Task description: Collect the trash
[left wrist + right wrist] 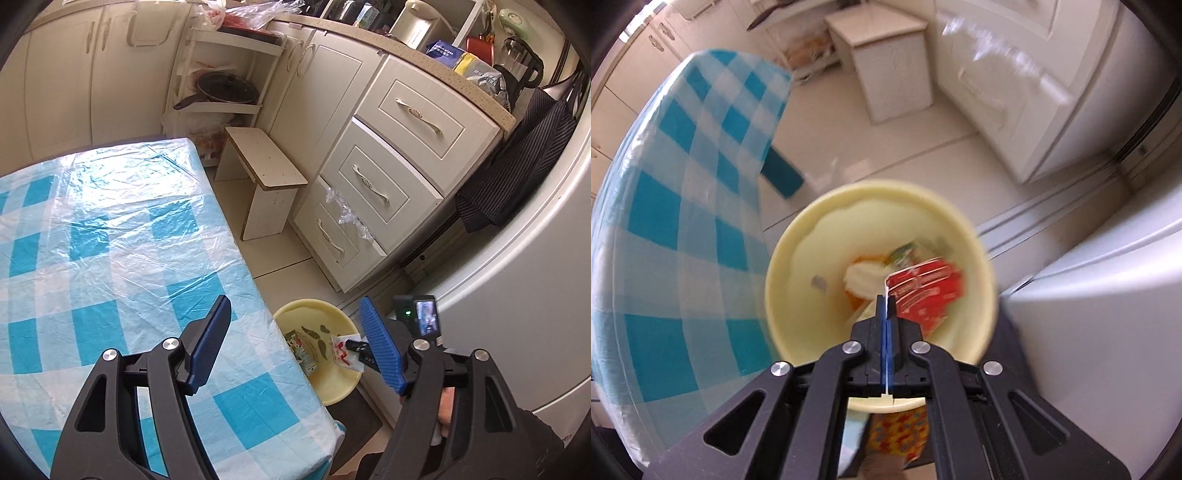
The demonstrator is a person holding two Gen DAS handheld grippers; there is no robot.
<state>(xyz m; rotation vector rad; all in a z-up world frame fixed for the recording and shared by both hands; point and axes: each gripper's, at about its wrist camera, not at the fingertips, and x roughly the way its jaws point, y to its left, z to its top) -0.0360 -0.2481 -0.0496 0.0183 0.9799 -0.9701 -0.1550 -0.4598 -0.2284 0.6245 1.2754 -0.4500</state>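
The counter, under a blue-checked cloth and clear plastic, stands beside a yellow bin on the floor. The left gripper hangs wide open and empty over the counter's edge. The right gripper pinches a red-and-white wrapper above the bin, which holds other scraps.
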